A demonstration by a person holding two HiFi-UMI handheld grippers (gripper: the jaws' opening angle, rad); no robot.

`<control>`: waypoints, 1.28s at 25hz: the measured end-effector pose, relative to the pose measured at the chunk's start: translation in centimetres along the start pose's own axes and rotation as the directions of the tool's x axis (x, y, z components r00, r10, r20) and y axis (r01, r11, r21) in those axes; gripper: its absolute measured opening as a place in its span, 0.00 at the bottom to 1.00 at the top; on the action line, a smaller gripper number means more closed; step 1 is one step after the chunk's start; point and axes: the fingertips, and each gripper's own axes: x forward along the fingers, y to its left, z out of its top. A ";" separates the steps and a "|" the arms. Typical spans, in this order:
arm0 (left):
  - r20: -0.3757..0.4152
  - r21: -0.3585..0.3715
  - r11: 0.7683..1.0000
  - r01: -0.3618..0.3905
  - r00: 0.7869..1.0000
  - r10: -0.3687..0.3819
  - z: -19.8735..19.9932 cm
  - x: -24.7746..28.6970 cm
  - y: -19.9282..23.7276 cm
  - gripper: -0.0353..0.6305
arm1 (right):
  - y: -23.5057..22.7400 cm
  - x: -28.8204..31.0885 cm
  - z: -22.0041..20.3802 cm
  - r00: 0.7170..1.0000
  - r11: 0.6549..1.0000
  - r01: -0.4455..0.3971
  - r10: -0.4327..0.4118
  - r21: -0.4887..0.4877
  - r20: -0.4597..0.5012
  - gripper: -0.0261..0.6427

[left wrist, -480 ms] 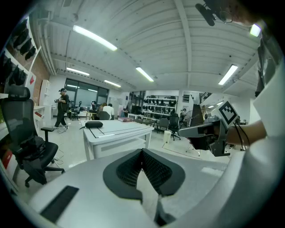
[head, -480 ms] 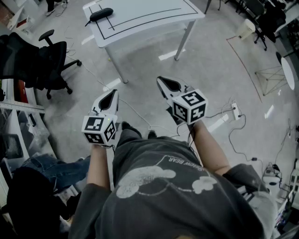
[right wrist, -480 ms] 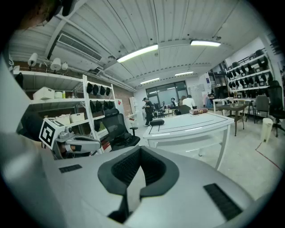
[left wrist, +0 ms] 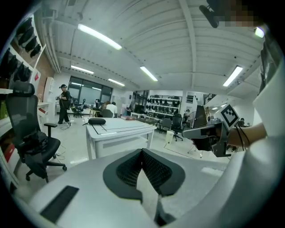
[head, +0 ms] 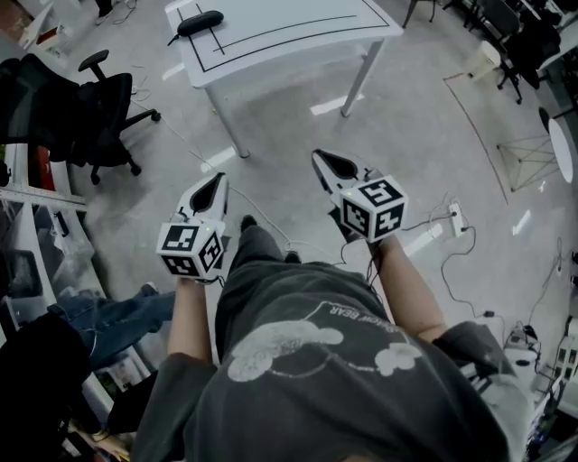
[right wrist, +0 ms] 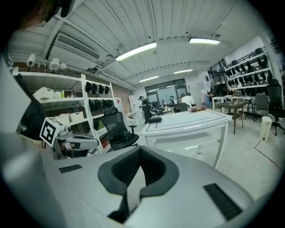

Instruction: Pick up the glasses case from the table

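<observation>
The black glasses case [head: 200, 23] lies near the left end of the white table [head: 298, 36], far ahead of both grippers. It also shows small on the tabletop as the case [left wrist: 96, 121] in the left gripper view and the case [right wrist: 155, 119] in the right gripper view. My left gripper [head: 215, 180] and right gripper [head: 323, 162] hang in front of my chest over the floor, well short of the table. Both are shut with nothing between the jaws, as their own views show for the left gripper [left wrist: 142, 153] and right gripper [right wrist: 140, 150].
A black office chair [head: 95, 108] stands left of the table. Shelving lines the left edge, with another person's jeans leg [head: 113, 316] beside it. A power strip [head: 454, 217] and cables lie on the floor to the right. Open grey floor lies between me and the table.
My dark-trousered leg has stepped forward under the grippers, and the jeans leg at left has shifted. Both grippers keep their pose and stay shut.
</observation>
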 end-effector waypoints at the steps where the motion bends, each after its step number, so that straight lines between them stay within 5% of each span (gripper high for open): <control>1: -0.002 -0.004 1.000 -0.003 1.000 0.003 0.0 0.3 0.2 0.06 | -0.4 0.2 -0.1 1.000 1.000 0.003 -0.003 0.005 -0.003 0.03; 12: -0.001 -0.005 1.000 -0.002 1.000 0.002 2.8 8.1 5.2 0.06 | -6.4 6.8 2.7 1.000 0.999 0.027 -0.027 0.020 -0.007 0.04; 32: -0.046 -0.020 1.000 -0.004 0.999 0.003 12.8 28.2 27.3 0.06 | -19.1 31.9 15.7 0.995 0.997 0.070 -0.067 0.033 -0.074 0.04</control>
